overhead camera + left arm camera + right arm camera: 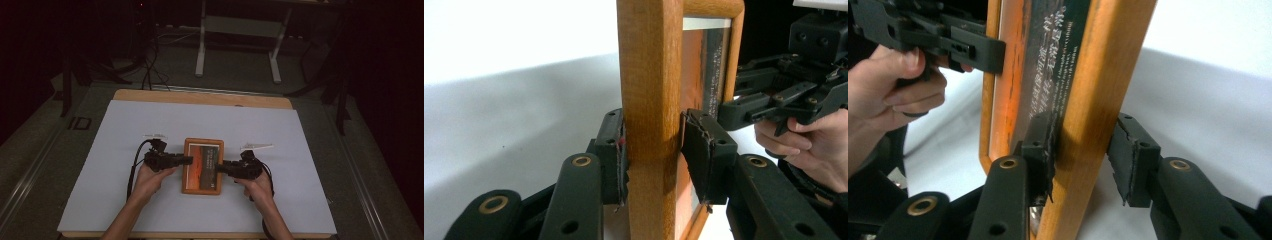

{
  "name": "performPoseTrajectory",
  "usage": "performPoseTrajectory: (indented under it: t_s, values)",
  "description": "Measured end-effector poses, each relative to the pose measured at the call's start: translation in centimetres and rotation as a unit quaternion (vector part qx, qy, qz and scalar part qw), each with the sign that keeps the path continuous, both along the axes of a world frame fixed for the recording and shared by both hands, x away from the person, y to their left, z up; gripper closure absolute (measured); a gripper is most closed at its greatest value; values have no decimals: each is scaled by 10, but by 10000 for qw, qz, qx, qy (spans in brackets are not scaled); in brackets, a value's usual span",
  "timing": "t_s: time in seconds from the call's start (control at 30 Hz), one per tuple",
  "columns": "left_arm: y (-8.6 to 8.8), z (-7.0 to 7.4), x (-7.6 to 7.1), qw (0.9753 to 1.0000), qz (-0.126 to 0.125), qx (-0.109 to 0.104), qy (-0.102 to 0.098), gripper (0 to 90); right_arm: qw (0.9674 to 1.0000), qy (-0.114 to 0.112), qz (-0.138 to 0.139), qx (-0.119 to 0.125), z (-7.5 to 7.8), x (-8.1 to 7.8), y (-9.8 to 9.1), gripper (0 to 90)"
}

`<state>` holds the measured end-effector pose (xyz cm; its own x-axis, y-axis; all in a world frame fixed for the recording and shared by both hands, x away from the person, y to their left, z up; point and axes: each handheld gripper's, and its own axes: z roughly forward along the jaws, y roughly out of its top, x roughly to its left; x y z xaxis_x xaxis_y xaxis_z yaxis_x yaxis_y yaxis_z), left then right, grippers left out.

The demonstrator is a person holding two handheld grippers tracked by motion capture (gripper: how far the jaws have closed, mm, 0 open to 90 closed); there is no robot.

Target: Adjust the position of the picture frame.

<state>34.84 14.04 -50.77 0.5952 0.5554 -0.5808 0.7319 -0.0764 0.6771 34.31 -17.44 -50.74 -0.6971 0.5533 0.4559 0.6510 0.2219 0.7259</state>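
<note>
Fingers (pixel 616 150) of both grippers straddle wooden picture frame (pixel 202 166) rails; grip unclear.

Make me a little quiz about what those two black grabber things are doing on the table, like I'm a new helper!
1. What wooden thing lies between the left gripper and the right gripper?
2. True or false: it stands upright on the white sheet.
3. Which edge of it sits between the left gripper's jaws? A) its left edge B) its top edge C) its bottom edge
Key: 1. A picture frame. 2. False, it lies face up. 3. A.
</note>
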Motion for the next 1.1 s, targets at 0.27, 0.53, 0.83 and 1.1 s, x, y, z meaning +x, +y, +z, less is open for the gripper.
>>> performPoseTrajectory:
  t_s: [0.27, 0.53, 0.83, 1.1]
  values:
    - [-3, -15, 15, 9993, 168, 39, 339, 578, 9994, 146, -295, -90, -9, 9, 3, 582]
    - [-4, -30, 25, 9979, 238, 178, 568, 532, 9974, 524, -500, -29, -24, 20, 6, 535]
    - [3, -28, 26, 9981, 272, 280, 474, 412, 9973, 529, -500, -70, -27, 20, 6, 519]
    - [13, -19, 10, 9965, 503, 655, 150, 403, 9968, 309, -732, -42, -17, 19, -7, 468]
